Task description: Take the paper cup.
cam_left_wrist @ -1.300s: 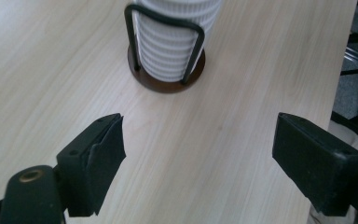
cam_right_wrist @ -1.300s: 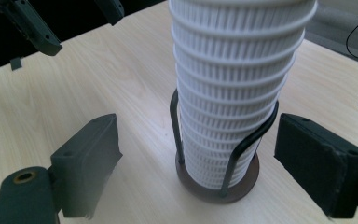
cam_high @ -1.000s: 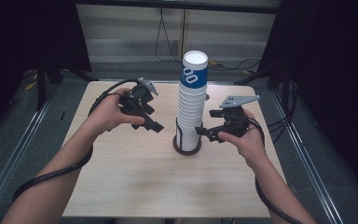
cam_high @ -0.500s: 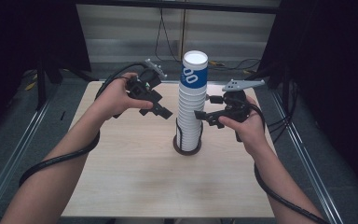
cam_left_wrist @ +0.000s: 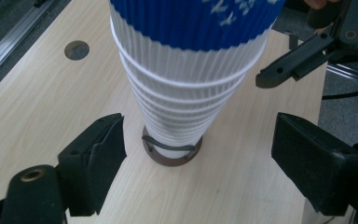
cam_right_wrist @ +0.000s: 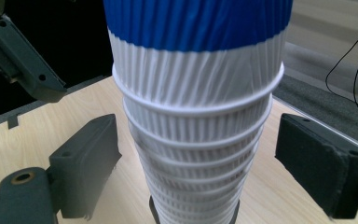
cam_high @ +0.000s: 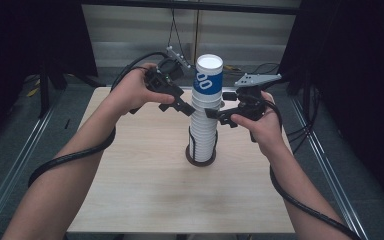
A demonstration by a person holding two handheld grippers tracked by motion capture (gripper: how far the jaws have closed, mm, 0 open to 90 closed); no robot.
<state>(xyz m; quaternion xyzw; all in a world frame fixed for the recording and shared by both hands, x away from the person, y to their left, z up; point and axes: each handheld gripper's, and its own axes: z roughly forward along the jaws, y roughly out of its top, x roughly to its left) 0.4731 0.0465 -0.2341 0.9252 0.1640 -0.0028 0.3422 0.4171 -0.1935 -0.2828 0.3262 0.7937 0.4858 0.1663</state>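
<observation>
A tall stack of upside-down ribbed white paper cups (cam_high: 205,120) stands on a dark round base (cam_high: 200,160) mid-table; the top cup (cam_high: 208,80) has a blue band. My left gripper (cam_high: 182,106) hangs at the stack's upper left, tips close to the cups. In the left gripper view its jaws (cam_left_wrist: 198,128) flank the stack (cam_left_wrist: 186,88) without touching; they have just been opening, with nothing gripped. My right gripper (cam_high: 215,114) is at the stack's right. In the right gripper view it (cam_right_wrist: 196,128) stands open, wide of the cups (cam_right_wrist: 196,116) on both sides.
The light wooden table (cam_high: 145,190) has a small round hole (cam_left_wrist: 76,49) near its far left. Thick black cables trail from both grippers along the forearms. Metal rails (cam_high: 10,175) run along the floor on both sides, and dark curtains stand behind.
Both hands have lifted their grippers from the stack's lower half up to its upper part. The left gripper has also come closer to the cups.
</observation>
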